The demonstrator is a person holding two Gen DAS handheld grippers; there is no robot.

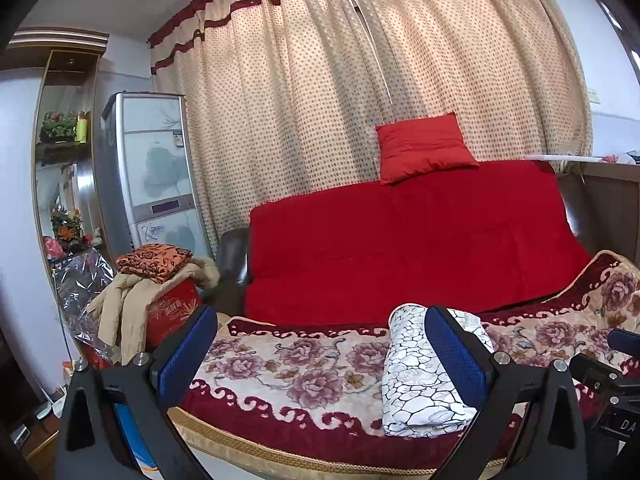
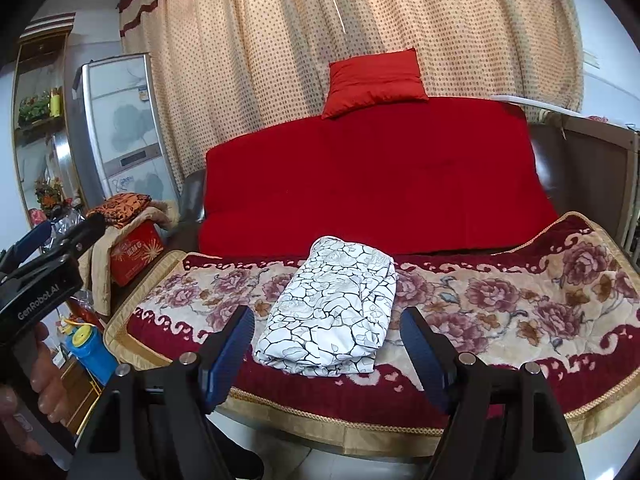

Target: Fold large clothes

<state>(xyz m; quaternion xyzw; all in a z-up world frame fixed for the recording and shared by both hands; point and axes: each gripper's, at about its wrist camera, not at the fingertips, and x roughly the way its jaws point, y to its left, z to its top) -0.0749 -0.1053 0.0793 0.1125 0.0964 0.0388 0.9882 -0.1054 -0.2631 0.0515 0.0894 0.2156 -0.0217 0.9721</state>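
Observation:
A white cloth with a black crackle pattern (image 2: pixel 332 308) lies folded into a compact bundle on the floral blanket (image 2: pixel 500 308) that covers the sofa seat. It also shows in the left wrist view (image 1: pixel 420 384), behind the right finger. My right gripper (image 2: pixel 328 356) is open and empty, held just in front of the bundle, apart from it. My left gripper (image 1: pixel 324 356) is open and empty, to the left of the bundle over the floral blanket (image 1: pixel 280 364). The left gripper's body shows at the left edge of the right wrist view (image 2: pixel 44 276).
A red throw (image 2: pixel 372 184) covers the sofa back, with a red cushion (image 2: pixel 372 80) on top and dotted curtains behind. Left of the sofa stand a red box (image 1: pixel 172 312) piled with a beige coat and orange cloth, a fridge (image 1: pixel 152 172) and a shelf. A blue bottle (image 2: pixel 90 348) sits low left.

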